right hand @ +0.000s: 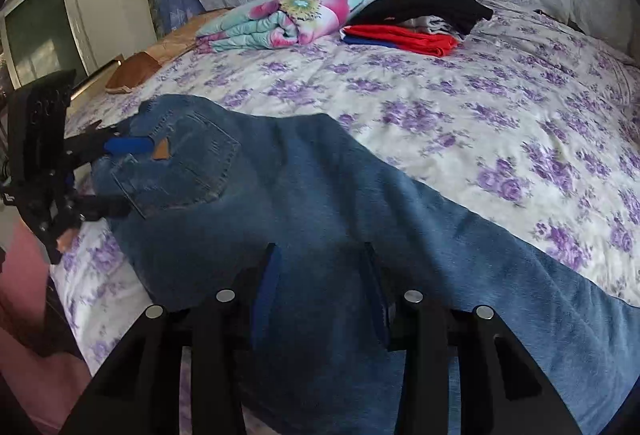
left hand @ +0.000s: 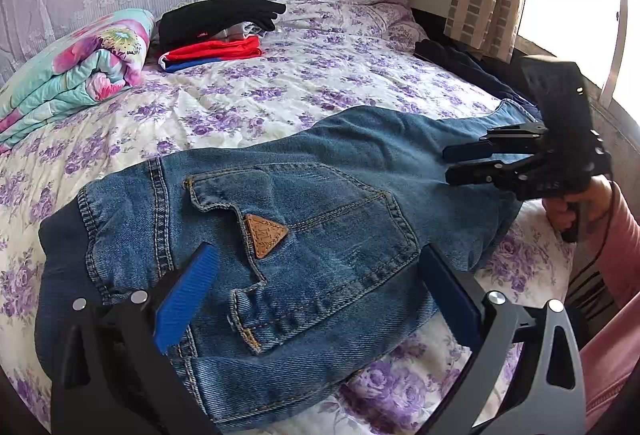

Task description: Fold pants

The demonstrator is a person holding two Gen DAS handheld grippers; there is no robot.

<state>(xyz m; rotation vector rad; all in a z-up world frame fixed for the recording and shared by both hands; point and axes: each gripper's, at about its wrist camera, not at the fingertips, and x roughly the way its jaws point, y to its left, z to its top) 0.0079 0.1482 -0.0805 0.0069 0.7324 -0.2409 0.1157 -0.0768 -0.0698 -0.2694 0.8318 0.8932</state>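
Note:
Blue jeans [left hand: 320, 195] lie flat on the bed, folded lengthwise, back pocket with a brown triangular patch [left hand: 266, 235] facing up. My left gripper [left hand: 320, 267] is open, its blue fingers straddling the pocket and waist end just above the denim. My right gripper [right hand: 320, 267] is open over the leg part of the jeans [right hand: 360, 219]; it also shows in the left wrist view [left hand: 450, 161] at the right, fingers apart. The left gripper shows in the right wrist view [right hand: 128, 175] at the waist end.
The bed [left hand: 280, 91] has a white sheet with purple flowers. A folded floral quilt [left hand: 80, 67] and a stack of folded clothes [left hand: 216, 35] lie at the far side. Dark garments [left hand: 460, 63] lie at the bed's right edge by a curtain.

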